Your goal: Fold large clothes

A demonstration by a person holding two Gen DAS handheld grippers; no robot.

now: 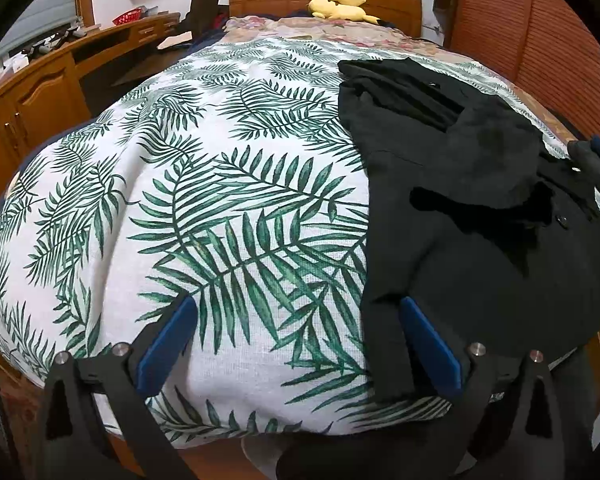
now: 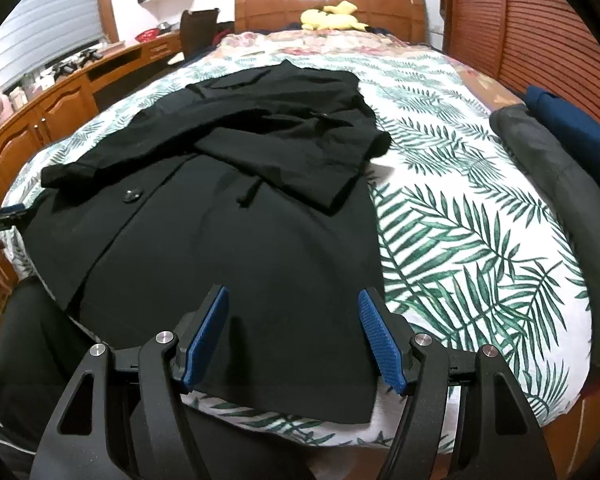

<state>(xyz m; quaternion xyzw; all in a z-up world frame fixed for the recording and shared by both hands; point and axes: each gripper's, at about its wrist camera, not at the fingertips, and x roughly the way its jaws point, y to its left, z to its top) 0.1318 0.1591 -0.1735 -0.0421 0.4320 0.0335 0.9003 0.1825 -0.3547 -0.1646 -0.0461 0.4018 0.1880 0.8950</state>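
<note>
A large black coat (image 1: 460, 208) lies flat on the leaf-print bedspread (image 1: 220, 200), its hem toward me and both sleeves folded across its front. In the right wrist view the black coat (image 2: 220, 232) fills the middle, with a button (image 2: 132, 196) showing. My left gripper (image 1: 298, 308) stands wide open over the bedspread; its right finger (image 1: 424, 332) hovers at the coat's left edge and nothing is between the pads. My right gripper (image 2: 292, 304) is open above the coat's lower hem, and the cloth lies flat beneath it.
A wooden headboard (image 2: 328, 4) with a yellow plush toy (image 2: 332, 16) closes the far end of the bed. A wooden desk (image 1: 40, 92) runs along the left, and a slatted wardrobe (image 2: 540, 20) stands on the right. Grey and blue clothes (image 2: 560, 152) are piled at the bed's right edge.
</note>
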